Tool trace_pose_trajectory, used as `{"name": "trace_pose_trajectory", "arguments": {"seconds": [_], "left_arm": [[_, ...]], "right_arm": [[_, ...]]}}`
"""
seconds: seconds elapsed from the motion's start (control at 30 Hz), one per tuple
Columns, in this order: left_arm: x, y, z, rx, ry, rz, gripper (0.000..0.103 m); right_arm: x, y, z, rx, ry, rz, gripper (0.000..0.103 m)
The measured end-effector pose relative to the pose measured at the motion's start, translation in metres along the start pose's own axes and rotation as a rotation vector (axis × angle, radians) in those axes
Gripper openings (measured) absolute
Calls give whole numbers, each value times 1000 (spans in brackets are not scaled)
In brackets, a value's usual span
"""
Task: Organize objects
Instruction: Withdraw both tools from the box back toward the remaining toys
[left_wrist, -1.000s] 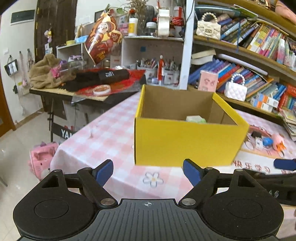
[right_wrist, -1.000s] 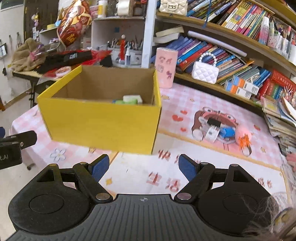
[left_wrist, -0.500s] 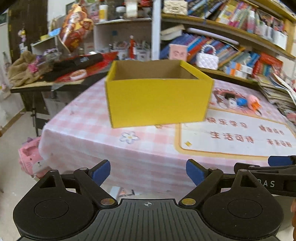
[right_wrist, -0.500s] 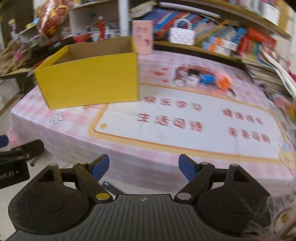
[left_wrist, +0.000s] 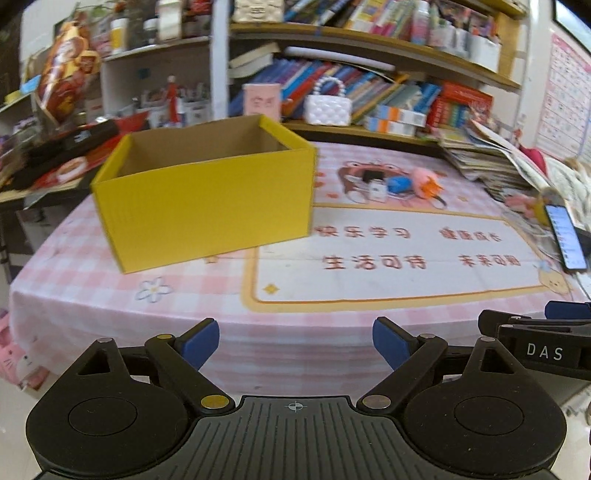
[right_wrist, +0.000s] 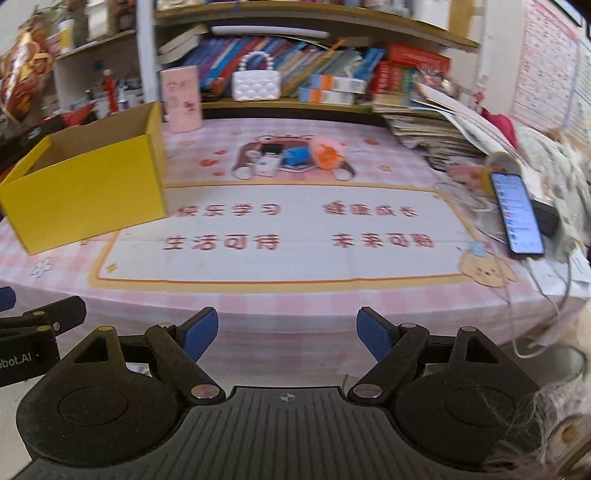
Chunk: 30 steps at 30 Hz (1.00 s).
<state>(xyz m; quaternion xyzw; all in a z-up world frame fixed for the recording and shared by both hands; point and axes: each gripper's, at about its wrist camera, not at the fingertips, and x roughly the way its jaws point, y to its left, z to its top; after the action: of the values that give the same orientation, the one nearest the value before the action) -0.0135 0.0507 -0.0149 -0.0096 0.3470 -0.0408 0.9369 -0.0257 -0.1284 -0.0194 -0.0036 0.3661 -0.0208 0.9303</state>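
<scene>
The open yellow cardboard box (left_wrist: 207, 195) sits on the left part of the table with the pink checked cloth (left_wrist: 110, 280). Its inside is hidden from here. Behind it, on a bear picture, lies a blurry little pile of small toys (right_wrist: 291, 158); I cannot tell what each 1 is. A lit phone (right_wrist: 517, 212) leans at the right edge. The left gripper (left_wrist: 295, 345) has just been opening its 2 blue fingers, with nothing between them. The right gripper (right_wrist: 286, 334) has its fingers apart and empty too. Both hang off the table's near edge.
</scene>
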Motion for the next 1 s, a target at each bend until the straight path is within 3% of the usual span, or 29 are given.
{"name": "trace_pose_trajectory", "arguments": {"seconds": [0.5, 1.0], "left_arm": [[34, -50, 18, 88, 27, -110, 93], [82, -96, 57, 138, 21, -76, 93]], "right_arm": [[14, -44, 6, 70, 31, -97, 81], [68, -85, 54, 68, 56, -32, 81]]}}
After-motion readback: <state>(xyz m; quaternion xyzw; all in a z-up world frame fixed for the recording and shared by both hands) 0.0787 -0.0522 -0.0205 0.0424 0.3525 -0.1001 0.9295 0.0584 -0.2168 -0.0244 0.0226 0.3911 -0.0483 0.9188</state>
